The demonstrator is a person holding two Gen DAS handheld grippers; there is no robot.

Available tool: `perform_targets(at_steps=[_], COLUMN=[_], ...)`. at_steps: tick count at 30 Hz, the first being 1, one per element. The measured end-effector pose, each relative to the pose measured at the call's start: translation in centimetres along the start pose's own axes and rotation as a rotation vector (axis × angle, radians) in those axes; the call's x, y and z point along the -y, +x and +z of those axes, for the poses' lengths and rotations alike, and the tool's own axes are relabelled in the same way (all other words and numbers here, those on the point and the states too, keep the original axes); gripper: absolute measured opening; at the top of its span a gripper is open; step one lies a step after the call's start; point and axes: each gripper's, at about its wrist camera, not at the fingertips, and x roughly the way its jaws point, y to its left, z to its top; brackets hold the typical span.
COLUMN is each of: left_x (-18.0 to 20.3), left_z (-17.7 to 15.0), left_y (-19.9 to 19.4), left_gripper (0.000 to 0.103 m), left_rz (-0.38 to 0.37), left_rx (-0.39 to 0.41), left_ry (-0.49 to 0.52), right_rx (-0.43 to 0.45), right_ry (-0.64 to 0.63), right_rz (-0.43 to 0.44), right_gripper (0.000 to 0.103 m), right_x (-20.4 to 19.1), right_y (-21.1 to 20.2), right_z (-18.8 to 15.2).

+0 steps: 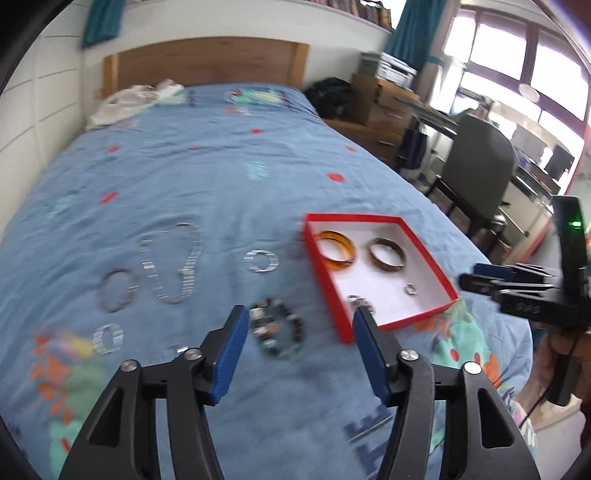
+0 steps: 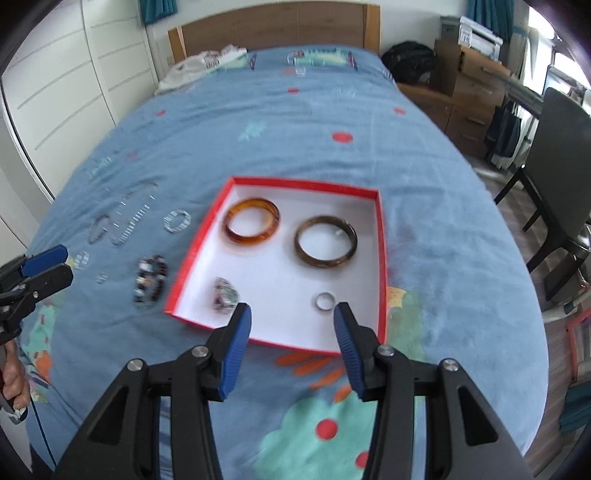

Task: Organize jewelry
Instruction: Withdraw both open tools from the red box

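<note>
A red box (image 2: 382, 236) with a white floor lies on the blue bedspread; it also shows in the left wrist view (image 1: 321, 266). It holds an amber bangle (image 2: 252, 225), a brown bangle (image 2: 325, 240), a small silver ring (image 2: 325, 300) and a beaded piece (image 2: 224, 291). A dark beaded bracelet (image 1: 277, 332) lies left of the box, with silver chains (image 1: 171, 264) and rings (image 1: 261, 261) further left. My left gripper (image 1: 299, 314) is open above the beaded bracelet. My right gripper (image 2: 291, 310) is open and empty over the box's near edge.
The bed (image 2: 295, 122) has a wooden headboard (image 2: 273, 29) and crumpled cloth (image 2: 203, 62) at the far end. A dark chair (image 2: 554, 177) and wooden drawers (image 2: 469, 96) stand to the right. White wardrobe doors (image 2: 66, 85) are on the left.
</note>
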Motion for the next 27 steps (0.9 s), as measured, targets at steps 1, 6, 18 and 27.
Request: perform_targets(at_steps=[1, 6, 18, 27], left_x=[-0.7, -3.1, -9.1, -12.1], left_z=[-0.3, -1.9, -5.5, -7.9], left_y=[-1.1, -5.5, -13.1, -13.7], left_gripper=[0.062, 0.065, 0.079, 0.084], left_rz=[0.015, 0.081, 0.232, 0.303], left_rx=[0.016, 0.085, 0.152, 0.154], left_ry=[-0.012, -0.044, -0.124, -0.204], right_rx=[0.017, 0.088, 0.223, 0.262], right_ry=[0.002, -0.005, -0.009, -0.005], right_rz=[0.003, 0.02, 0.064, 0.113], right_gripper=[0.045, 0.045, 0.045, 0.045], right_x=[-0.5, -3.0, -8.0, -10.8], right_y=[-1.0, -5.0, -10.7, -10.3], right_z=[-0.1, -0.8, -2.3, -3.1])
